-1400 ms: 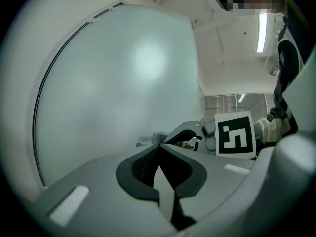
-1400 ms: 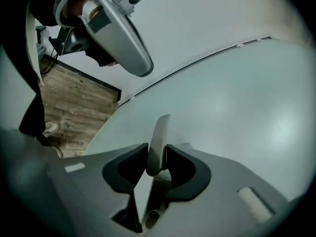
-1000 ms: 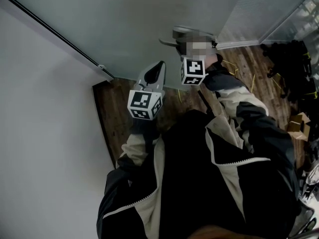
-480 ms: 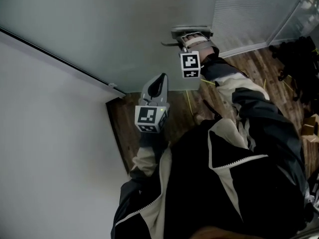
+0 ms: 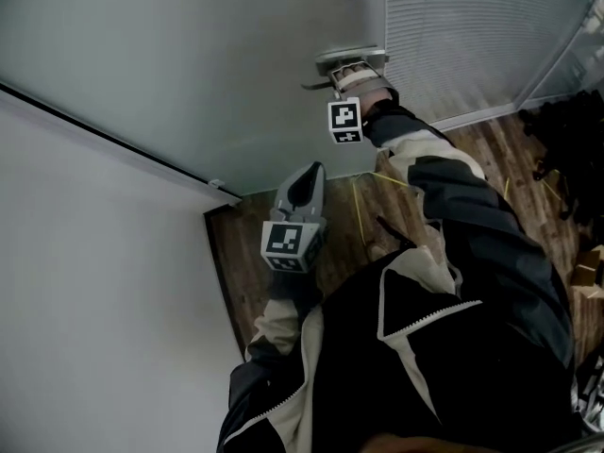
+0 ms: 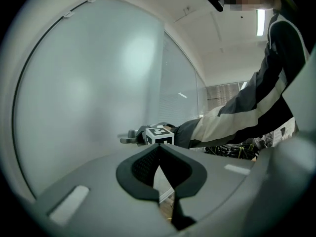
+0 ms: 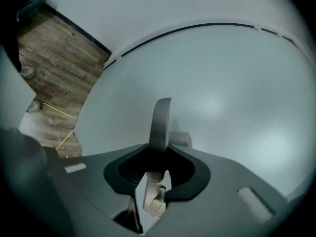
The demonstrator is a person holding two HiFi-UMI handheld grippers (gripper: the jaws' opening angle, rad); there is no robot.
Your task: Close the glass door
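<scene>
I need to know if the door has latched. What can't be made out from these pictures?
Behind the glass door: frosted in every view.
The handle-side edge against the blinds panel: any gap is too fine to tell, head view.
The dark heap on the floor: head view, cut off by the right edge, too dim to name.

Jacket (image 5: 472, 366): blk body, cream panels; sleeves (image 5: 462, 206) grey/blk/cream bands. Left gripper (image 5: 310, 172), right gripper (image 5: 351, 72): grey shells, dark pads (image 6: 143, 167), each w/ b&w square-marker cube (image 5: 289, 243).
</scene>
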